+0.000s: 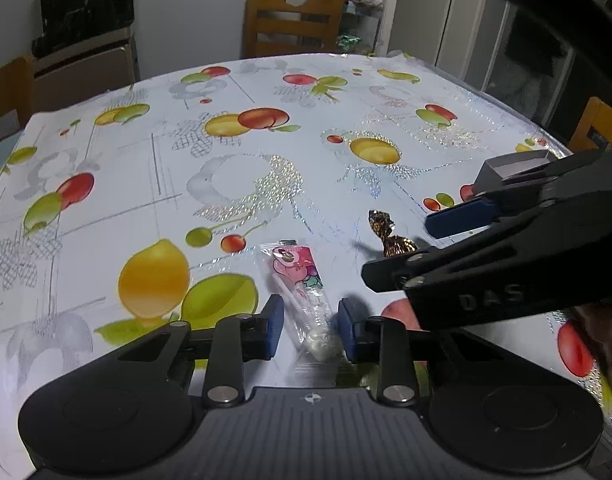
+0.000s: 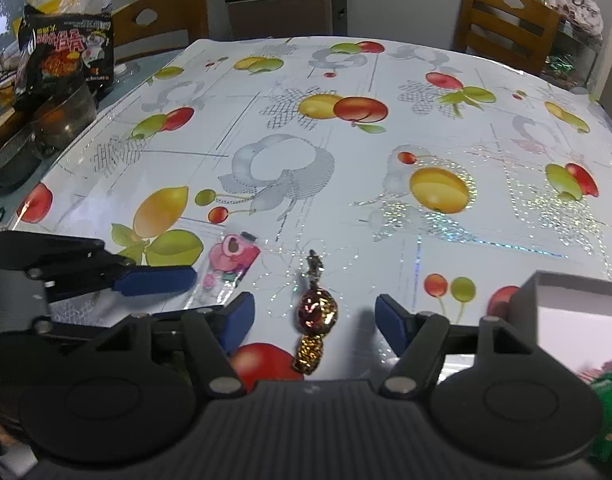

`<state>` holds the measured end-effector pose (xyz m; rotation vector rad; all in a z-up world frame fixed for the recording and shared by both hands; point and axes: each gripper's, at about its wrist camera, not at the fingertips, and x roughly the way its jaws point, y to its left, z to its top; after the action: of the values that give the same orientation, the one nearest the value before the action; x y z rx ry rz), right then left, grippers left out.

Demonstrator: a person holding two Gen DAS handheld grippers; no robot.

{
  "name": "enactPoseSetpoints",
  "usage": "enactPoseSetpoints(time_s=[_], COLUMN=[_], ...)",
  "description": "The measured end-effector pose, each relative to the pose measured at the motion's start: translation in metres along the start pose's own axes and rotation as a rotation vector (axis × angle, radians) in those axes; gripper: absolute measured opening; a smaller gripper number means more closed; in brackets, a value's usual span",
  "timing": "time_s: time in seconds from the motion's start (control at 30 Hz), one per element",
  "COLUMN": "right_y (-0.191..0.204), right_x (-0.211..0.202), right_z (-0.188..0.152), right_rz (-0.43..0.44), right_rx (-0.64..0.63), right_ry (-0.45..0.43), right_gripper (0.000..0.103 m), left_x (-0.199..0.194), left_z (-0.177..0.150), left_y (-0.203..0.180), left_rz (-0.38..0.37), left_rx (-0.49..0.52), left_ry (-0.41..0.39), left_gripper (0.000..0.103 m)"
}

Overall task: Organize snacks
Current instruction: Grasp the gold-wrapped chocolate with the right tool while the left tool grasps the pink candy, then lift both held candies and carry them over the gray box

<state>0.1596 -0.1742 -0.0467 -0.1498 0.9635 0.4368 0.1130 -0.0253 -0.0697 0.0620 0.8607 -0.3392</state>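
The pink candy packet (image 1: 306,280) lies on the fruit-print desk (image 1: 226,184), wide bare cloth beyond it. The left claw (image 1: 310,330) straddles its near end, narrow, pads not visibly pressing. Just right, the gold-wrapped candy (image 2: 315,314) sits between the wide right claw (image 2: 311,320), untouched; both tilt steeply down.

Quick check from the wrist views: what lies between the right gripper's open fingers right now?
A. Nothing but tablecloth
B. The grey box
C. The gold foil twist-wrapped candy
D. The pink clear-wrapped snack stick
C: in the right wrist view the gold foil candy lies on the tablecloth between the right gripper fingers, untouched; the pink snack stick sits between the left gripper fingers.
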Motion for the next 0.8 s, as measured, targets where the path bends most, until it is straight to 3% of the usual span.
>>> enactPoseSetpoints(time_s=[0.2,0.27,0.37,0.5,0.8], right_y=[0.011,0.013,0.016,0.018,0.011], right_x=[0.009,0.009,0.009,0.006,-0.010], right_z=[-0.003,-0.004,-0.007,-0.012,-0.018], right_rz=[-0.006,-0.012,-0.028,-0.027,-0.002], right_rx=[-0.062,-0.074,-0.122,-0.151,-0.084], right_ry=[0.002,-0.005,-0.022,-0.031,-0.019], right_gripper=[0.048,0.038,0.035,0.023,0.022], left_x=[-0.009,-0.011,-0.013,-0.015,-0.025], left_z=[-0.008,-0.009,-0.010,-0.012,-0.011], left_y=[0.002,0.003,0.005,0.004,0.004], left_rz=[-0.007,-0.015,-0.015,-0.016,-0.008], left_rx=[0.009,0.004,-0.002,-0.006,-0.020], left_ry=[0.007,0.010,0.014,0.016,0.002], left_gripper=[0.030,0.027,0.020,0.016,0.008])
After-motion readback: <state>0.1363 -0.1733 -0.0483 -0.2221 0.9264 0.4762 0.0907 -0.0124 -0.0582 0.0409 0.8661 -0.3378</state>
